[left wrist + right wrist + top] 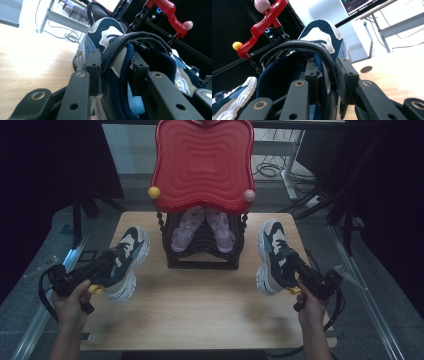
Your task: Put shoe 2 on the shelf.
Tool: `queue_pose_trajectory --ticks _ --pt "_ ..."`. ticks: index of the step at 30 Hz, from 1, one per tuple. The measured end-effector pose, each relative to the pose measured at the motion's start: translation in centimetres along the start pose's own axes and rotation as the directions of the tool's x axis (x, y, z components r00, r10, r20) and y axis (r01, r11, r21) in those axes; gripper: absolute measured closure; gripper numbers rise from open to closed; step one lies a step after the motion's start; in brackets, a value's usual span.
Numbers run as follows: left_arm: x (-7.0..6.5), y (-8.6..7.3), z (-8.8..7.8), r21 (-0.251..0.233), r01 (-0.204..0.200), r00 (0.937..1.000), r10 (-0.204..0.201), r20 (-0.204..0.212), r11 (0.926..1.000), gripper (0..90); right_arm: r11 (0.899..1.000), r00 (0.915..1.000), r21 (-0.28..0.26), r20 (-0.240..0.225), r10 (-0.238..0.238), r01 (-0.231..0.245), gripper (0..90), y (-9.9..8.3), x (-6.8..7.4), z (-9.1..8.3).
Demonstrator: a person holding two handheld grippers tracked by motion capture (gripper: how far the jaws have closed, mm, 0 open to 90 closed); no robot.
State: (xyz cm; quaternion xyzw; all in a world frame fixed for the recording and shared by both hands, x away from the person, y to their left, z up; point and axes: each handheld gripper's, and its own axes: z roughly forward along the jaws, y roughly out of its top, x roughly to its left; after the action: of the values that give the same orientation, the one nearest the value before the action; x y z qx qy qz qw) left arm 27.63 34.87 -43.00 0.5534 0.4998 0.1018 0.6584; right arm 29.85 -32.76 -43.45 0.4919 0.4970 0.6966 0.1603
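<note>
Sneakers are hanging clear of the table (200, 305) because you are clamping left gripper (107, 265) on the left sneaker (127, 260) collar and right gripper (295, 270) on the right sneaker (272, 255) collar, at lower left and lower right of the frame, toes aimed at the rack (202, 247).

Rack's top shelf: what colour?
Red, with a rippled pattern, on the top shelf; the high view shows it best.

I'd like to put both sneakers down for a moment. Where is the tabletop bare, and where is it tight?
The widest bare stretch of the table is the near half, between the two hands, in front of the black rack. The left sneaker and right sneaker fill narrow strips either side of the rack. It's crowded there and under the red shelf, where pink shoes sit.
</note>
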Motion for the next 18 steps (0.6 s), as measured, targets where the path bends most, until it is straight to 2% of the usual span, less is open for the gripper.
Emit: queue_pose_trajectory --ticks 6,15,18 --pt "-0.1 1.2 0.2 -0.015 -0.008 1.0 0.008 -0.002 0.9999 66.8 1.0 0.9998 -0.011 -0.014 0.014 -0.014 72.2 1.0 0.4 1.1" --pt "-0.5 3.0 0.0 -0.056 -0.013 0.9998 0.013 0.011 0.9984 66.8 0.999 0.9995 -0.04 -0.031 -0.006 0.004 71.8 2.6 1.1 2.1" --pt "-0.6 3.7 -0.1 -0.07 -0.013 0.9998 0.014 0.012 0.9975 66.7 0.999 0.9992 -0.053 -0.04 0.01 -0.012 71.9 3.1 1.1 2.3"
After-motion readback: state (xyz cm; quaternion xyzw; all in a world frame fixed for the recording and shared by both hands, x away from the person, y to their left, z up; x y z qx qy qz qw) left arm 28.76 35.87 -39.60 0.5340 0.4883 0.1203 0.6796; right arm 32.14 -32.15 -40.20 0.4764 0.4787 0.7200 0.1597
